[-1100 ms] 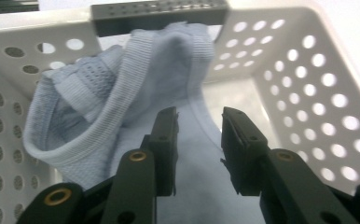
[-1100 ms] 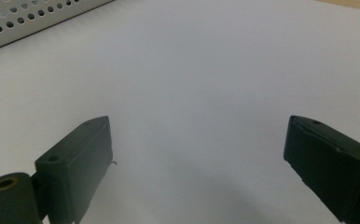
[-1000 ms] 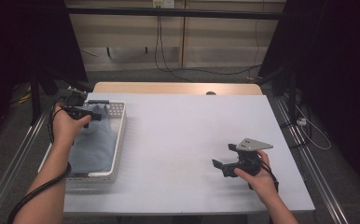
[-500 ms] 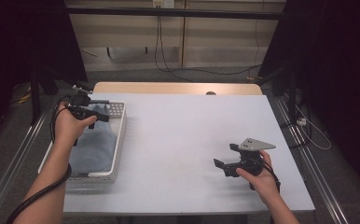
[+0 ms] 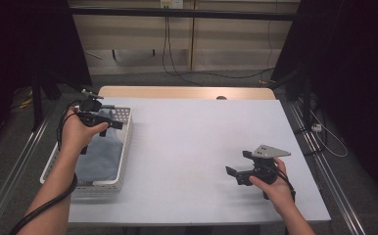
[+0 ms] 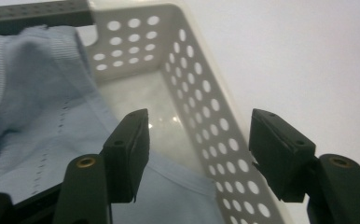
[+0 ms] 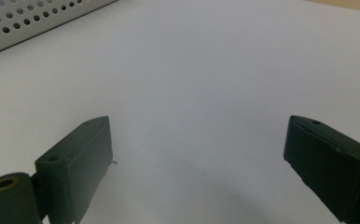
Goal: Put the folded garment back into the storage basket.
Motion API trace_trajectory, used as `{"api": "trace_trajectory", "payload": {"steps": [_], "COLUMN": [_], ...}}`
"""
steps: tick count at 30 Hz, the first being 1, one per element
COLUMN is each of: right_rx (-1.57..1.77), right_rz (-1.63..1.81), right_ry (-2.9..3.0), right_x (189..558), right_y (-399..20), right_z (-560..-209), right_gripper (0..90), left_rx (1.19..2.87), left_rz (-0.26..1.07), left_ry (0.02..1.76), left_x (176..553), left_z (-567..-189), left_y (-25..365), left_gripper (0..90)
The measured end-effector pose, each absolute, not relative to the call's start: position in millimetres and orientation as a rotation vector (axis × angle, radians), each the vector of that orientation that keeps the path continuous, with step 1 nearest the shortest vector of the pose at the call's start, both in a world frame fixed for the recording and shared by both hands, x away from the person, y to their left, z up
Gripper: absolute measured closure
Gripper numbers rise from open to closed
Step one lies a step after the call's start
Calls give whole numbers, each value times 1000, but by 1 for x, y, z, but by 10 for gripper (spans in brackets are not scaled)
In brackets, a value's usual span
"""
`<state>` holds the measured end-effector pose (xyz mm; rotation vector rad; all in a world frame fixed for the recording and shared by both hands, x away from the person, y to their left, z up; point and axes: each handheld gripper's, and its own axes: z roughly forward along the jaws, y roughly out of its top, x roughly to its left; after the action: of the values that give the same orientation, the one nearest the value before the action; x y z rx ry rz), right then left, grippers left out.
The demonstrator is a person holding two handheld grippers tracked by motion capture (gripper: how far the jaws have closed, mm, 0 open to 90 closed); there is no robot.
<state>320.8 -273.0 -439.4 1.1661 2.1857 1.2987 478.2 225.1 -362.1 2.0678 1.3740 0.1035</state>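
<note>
One white basket (image 5: 123, 147) holds one light-blue cloth (image 5: 99, 152). The left gripper (image 6: 199, 144), jaws just opening and empty, hovers above it. The right gripper (image 7: 199, 158) gapes wide, empty, over the table (image 5: 187, 147).

L forearm is reaching in from the bottom-left of the high view, w/ the left hand (image 5: 77, 133) gripping the left gripper (image 5: 109, 123), which is pointing toward the view's right; its jaws have just been opening and, in the left gripper view, are standing apart w/ nothing pinched between the pads (image 6: 130, 140). R forearm is coming in from the bottom-right, the right hand (image 5: 271, 186) holding the right gripper (image 5: 234, 175) low and pointing left, grey plate on top, jaws standing wide apart w/ nothing between them.
</note>
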Motion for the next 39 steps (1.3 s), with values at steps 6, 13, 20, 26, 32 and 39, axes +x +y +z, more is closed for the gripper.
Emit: {"api": "trace_trajectory", "payload": {"steps": [6,13,20,26,32,39], "right_rx": [1167,1166,1164,1166,1167,1168], "right_rz": [1301,1296,1297,1301,1302,1303], "right_ry": [2186,2188,2194,2198,2199,2201], "right_x": [320,320,319,318,318,316], "right_y": [-273,-275,-276,-275,-276,-277], "right_z": [-439,-439,-440,-439,-439,-439], "right_gripper": [77,77,78,77,76,76], "left_rx": [2082,2102,2114,2113,2107,2120], "left_rz": [88,66,53,35,24,-9], "left_ry": [1340,1272,1210,1180,1152,1113], "left_x": [474,468,461,457,453,446], "left_z": [-359,-353,-351,-352,-354,-358], "left_y": [216,201,185,176,167,156], "left_gripper": [350,328,299,275,253,234]}}
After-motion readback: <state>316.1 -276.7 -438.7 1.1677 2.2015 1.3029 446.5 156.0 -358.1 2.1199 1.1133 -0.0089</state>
